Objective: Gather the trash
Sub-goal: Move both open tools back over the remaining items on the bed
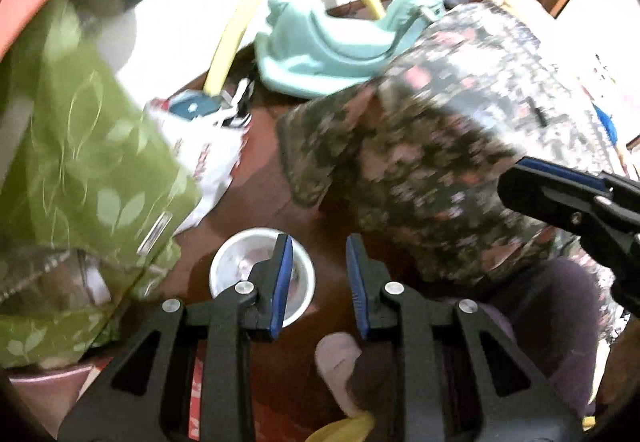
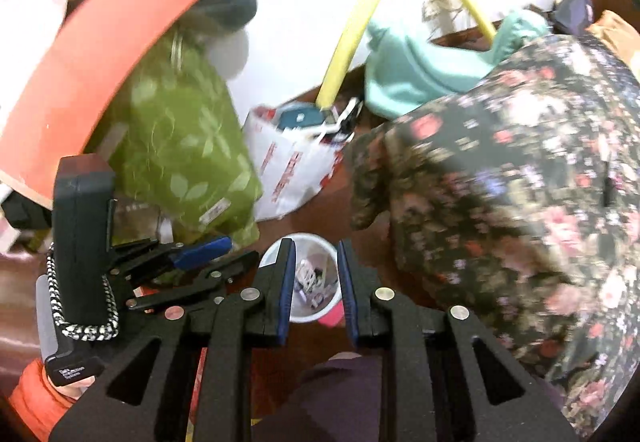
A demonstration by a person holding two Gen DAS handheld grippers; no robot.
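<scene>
A small white round trash can stands on the dark red-brown floor; it also shows in the right wrist view, with scraps of trash inside. My left gripper is open and empty above the floor, its left finger over the can's rim. My right gripper is open and empty, its jaws on either side of the can's opening from above. The right gripper's tip shows at the right of the left wrist view; the left gripper shows at the left of the right wrist view.
A green leaf-print bag hangs at left. A floral blanket drapes over furniture at right. A white plastic bag with red print, a yellow hose and a mint-green plastic seat lie behind. A slippered foot is below.
</scene>
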